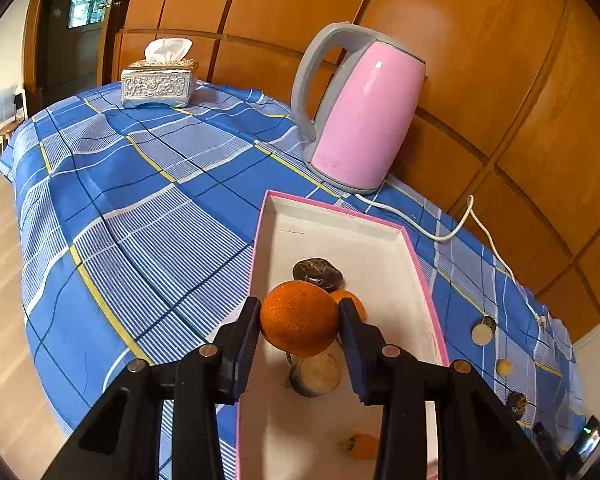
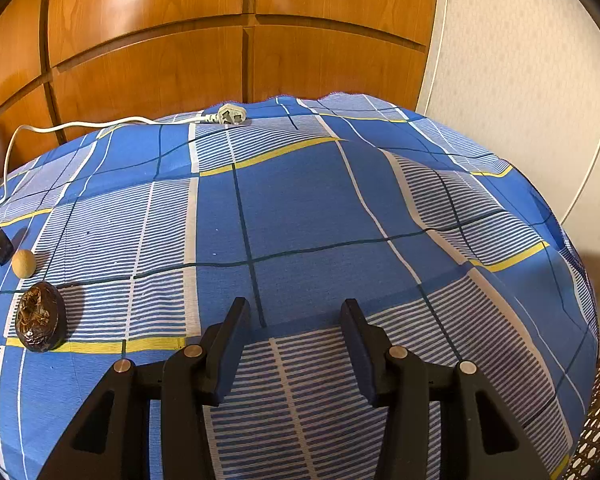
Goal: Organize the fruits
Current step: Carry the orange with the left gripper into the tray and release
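Currently left gripper (image 1: 299,322) is clamped on an orange (image 1: 299,318), held over the pink-rimmed tray (image 1: 384,240). Tray already holds a dark fruit (image 1: 318,274) and a second orange (image 1: 354,300). Right gripper (image 2: 294,332) has jaws apart, nothing between them, above the checked tablecloth (image 2: 300,208); wrinkled dark fruit (image 2: 40,317) and small beige ball (image 2: 24,263) lie off to its left.

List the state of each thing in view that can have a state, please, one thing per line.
Left tongs: shut on the orange.
Orange: held above the tray.
Right tongs: open, nothing between them.
Tray: open, already holds some fruits.
Kettle: upright, lid closed.
Plug: unplugged, lying on the cloth.
Tissue box: a tissue sticks out.
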{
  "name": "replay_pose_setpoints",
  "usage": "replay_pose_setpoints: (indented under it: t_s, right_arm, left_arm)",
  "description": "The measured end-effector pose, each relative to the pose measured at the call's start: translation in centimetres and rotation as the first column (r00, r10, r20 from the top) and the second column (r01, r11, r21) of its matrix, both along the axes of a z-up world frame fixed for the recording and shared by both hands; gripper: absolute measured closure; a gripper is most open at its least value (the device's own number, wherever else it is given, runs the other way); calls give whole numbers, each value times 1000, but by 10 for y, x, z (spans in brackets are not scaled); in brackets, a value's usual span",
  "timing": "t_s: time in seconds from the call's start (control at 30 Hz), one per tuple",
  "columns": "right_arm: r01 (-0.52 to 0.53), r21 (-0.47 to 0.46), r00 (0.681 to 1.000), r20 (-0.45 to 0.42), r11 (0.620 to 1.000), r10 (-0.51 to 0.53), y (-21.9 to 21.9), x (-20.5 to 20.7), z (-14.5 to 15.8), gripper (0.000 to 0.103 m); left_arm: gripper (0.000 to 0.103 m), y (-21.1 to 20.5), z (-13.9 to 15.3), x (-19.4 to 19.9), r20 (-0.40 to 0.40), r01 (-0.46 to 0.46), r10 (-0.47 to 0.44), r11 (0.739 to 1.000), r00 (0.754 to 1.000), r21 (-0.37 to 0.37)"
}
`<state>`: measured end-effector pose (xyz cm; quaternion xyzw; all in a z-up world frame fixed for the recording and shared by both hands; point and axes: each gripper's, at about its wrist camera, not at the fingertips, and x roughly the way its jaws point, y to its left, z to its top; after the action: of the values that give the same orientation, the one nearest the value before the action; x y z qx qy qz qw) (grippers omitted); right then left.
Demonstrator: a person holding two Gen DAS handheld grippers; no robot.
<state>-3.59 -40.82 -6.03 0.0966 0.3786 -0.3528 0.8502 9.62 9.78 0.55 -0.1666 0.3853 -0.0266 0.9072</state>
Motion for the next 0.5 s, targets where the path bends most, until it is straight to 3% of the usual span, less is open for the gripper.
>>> replay_pose_setpoints:
  t_s: [0.37, 0.5]
  right_arm:
    - [0, -1, 1000, 1, 1000, 0, 0, -1, 0, 55]
    - [0, -1, 1000, 1, 1000, 0, 0, -1, 0, 55]
  left_arm:
    - [62, -10, -12, 31, -16, 32, -31, 996, 999, 86]
    - [44, -12, -15, 31, -9, 22, -21, 994, 1000, 109]
